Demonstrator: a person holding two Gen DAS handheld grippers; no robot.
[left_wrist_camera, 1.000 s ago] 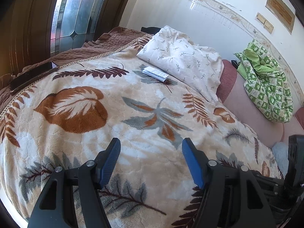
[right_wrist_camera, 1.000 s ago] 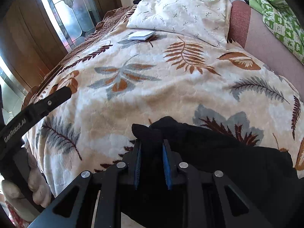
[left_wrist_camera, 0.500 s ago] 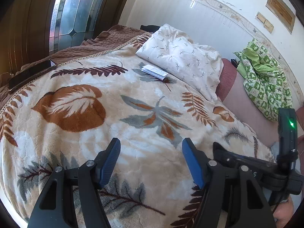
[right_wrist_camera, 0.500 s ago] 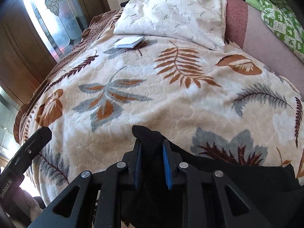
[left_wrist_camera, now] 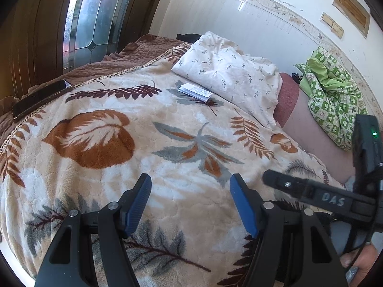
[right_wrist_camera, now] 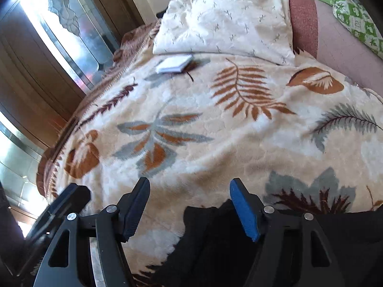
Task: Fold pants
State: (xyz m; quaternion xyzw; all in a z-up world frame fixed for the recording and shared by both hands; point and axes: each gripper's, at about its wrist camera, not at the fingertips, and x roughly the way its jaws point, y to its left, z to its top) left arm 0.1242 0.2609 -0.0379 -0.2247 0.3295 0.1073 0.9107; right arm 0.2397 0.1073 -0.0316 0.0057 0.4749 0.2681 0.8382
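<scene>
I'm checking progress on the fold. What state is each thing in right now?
Right gripper: open, jaws just opened, nothing pinched.
Left gripper: open, empty.
Black pants: released, lying on the blanket's near edge.
Blanket: spread over the bed.
Booklet: closed, lying by the pillow.

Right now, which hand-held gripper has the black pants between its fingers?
The right hand-held gripper: its jaws have just been opening and stand clear of the black pants bunched between them. The left hand-held gripper spans only bare leaf-print blanket.
</scene>
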